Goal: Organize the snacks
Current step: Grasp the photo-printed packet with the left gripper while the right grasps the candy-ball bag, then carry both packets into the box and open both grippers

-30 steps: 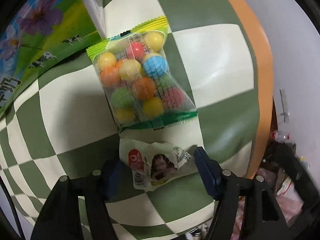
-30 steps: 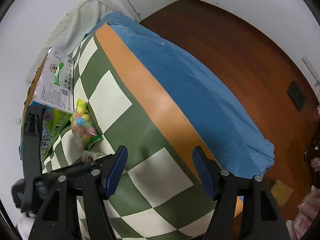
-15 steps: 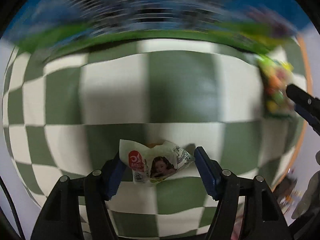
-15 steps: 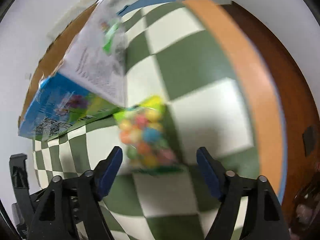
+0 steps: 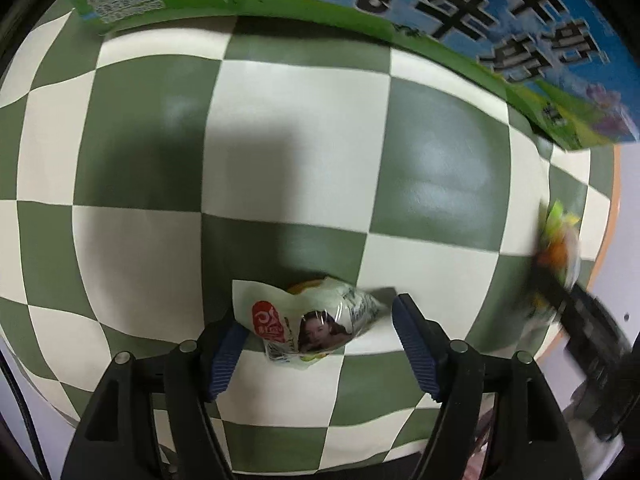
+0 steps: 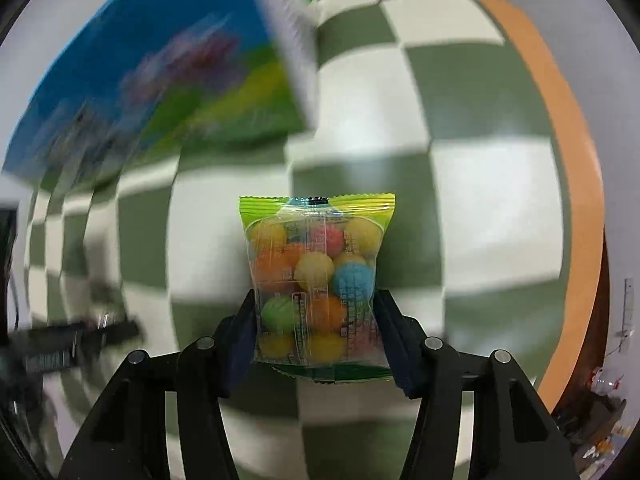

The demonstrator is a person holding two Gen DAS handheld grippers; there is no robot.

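Observation:
In the left wrist view a small white snack packet (image 5: 310, 322) with a red logo and a woman's face lies between the fingers of my left gripper (image 5: 316, 338), whose jaws stand wide with gaps on both sides. In the right wrist view my right gripper (image 6: 316, 332) is shut on a clear bag of coloured candy balls (image 6: 316, 280) with green ends, held above the checked cloth. The same bag shows blurred at the right edge of the left wrist view (image 5: 558, 248), with the right gripper under it.
A green and white checked tablecloth (image 5: 296, 128) covers the table, with an orange border (image 6: 560, 120) at its right edge. A large blue and green milk carton box (image 5: 460, 12) lies at the far side; it also shows blurred in the right wrist view (image 6: 152, 92).
My right gripper swung over to the candy bag and closed on it. My left gripper turned left over the cloth, the white packet staying between its fingers.

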